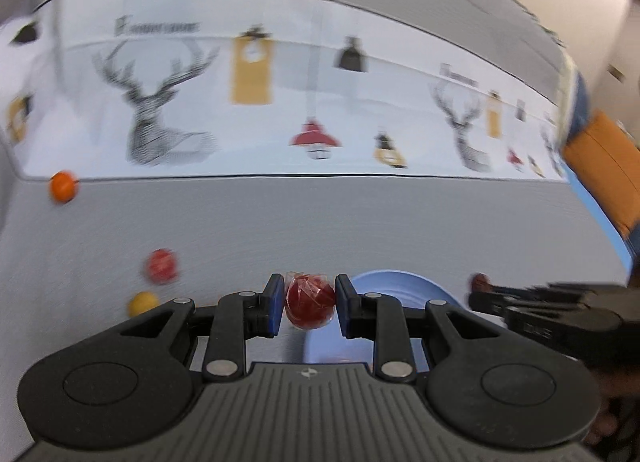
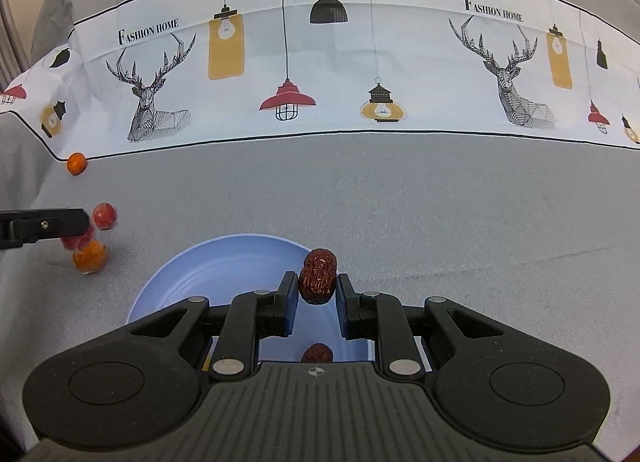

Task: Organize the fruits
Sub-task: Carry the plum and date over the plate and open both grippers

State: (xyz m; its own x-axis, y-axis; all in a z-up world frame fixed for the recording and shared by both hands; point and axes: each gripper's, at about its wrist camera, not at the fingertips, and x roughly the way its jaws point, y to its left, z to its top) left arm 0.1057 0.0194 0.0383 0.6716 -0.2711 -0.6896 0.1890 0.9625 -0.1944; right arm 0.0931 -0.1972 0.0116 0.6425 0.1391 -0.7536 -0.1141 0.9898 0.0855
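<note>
right wrist: right gripper [image 2: 318,294] grips one date [image 2: 318,276]; left gripper [image 1: 309,308] grips one wrapped red fruit [image 1: 310,300]

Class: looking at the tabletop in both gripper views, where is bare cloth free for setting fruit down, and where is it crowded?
Free: the grey cloth between the blue plate and the printed band, and right of the plate. Crowded: left of the plate, where the wrapped red fruit and orange fruit cluster by the left hand-held gripper.

Left wrist view: was aimed steeply down from close above the grey tablecloth [image 1: 360,222], blurred.
Right wrist view: was aimed likewise over the blue plate [image 2: 224,262], sharp.
Shared: plate [image 1: 400,290], printed cloth band [image 1: 280,102], orange ball [image 2: 76,163].
</note>
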